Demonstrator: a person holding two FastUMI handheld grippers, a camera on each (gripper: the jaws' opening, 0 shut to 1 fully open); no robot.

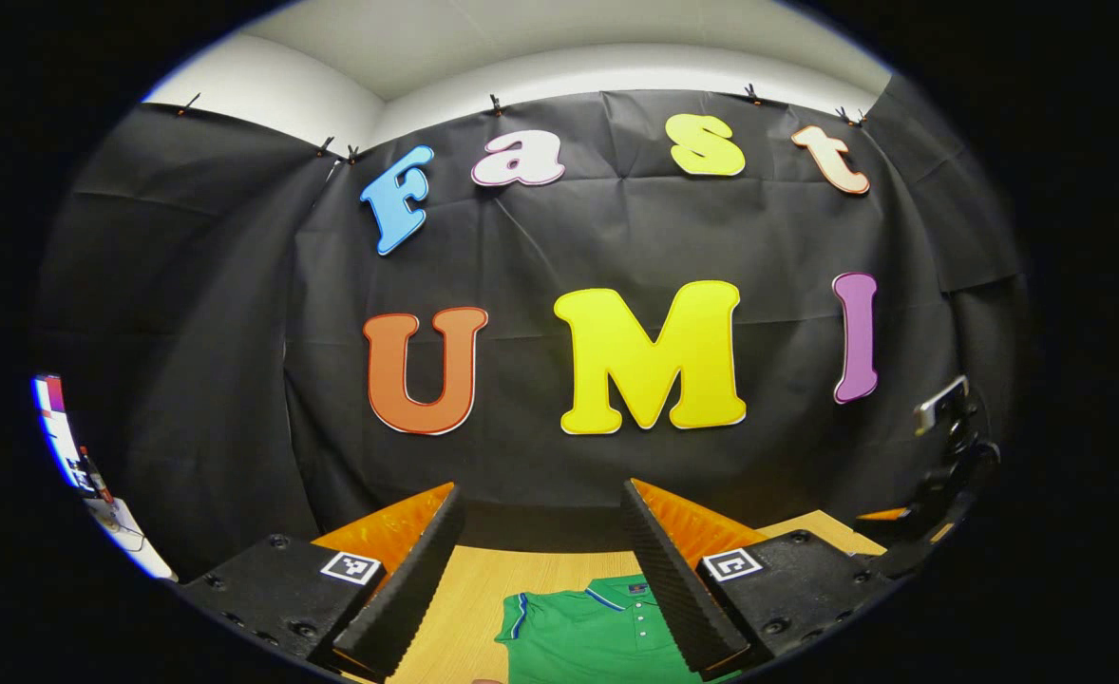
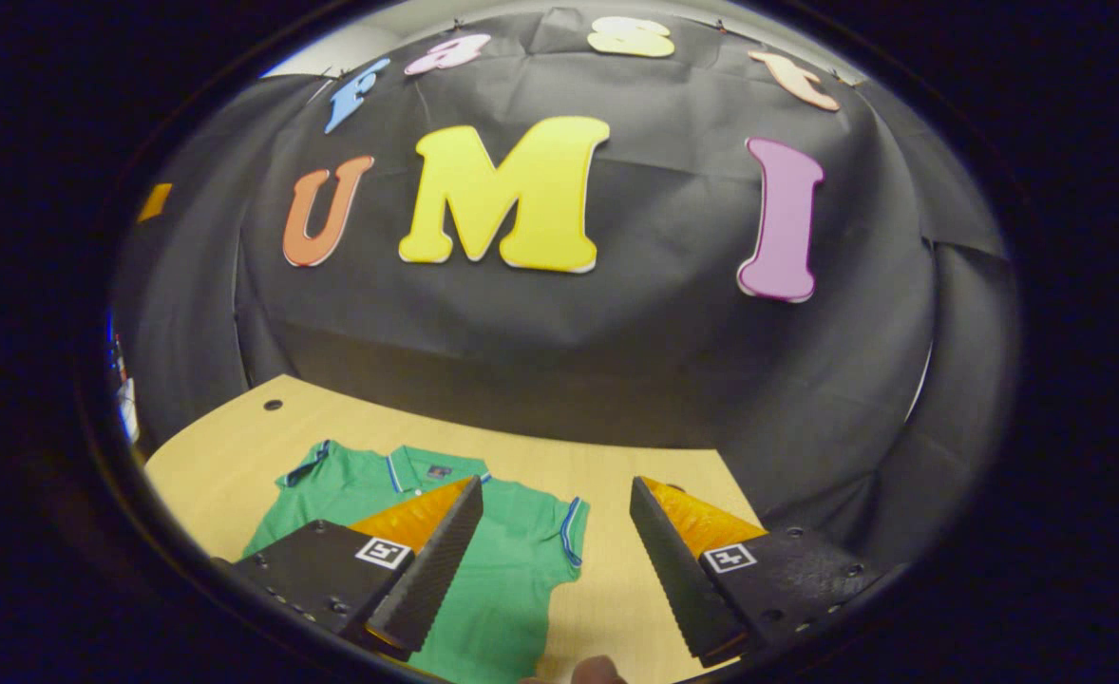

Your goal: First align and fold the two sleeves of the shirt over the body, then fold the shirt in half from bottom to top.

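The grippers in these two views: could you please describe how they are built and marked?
The left gripper and the right gripper look alike. Each has two wedge-shaped fingers with ribbed inner faces, mounted on black blocks with visible screws. Each block carries a small square black-and-white tag. No cables or sleeves are visible on them.

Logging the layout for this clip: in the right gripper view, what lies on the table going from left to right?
Small hole in the table → shirt's left-hand sleeve → collar → blue-trimmed sleeve → bare table.
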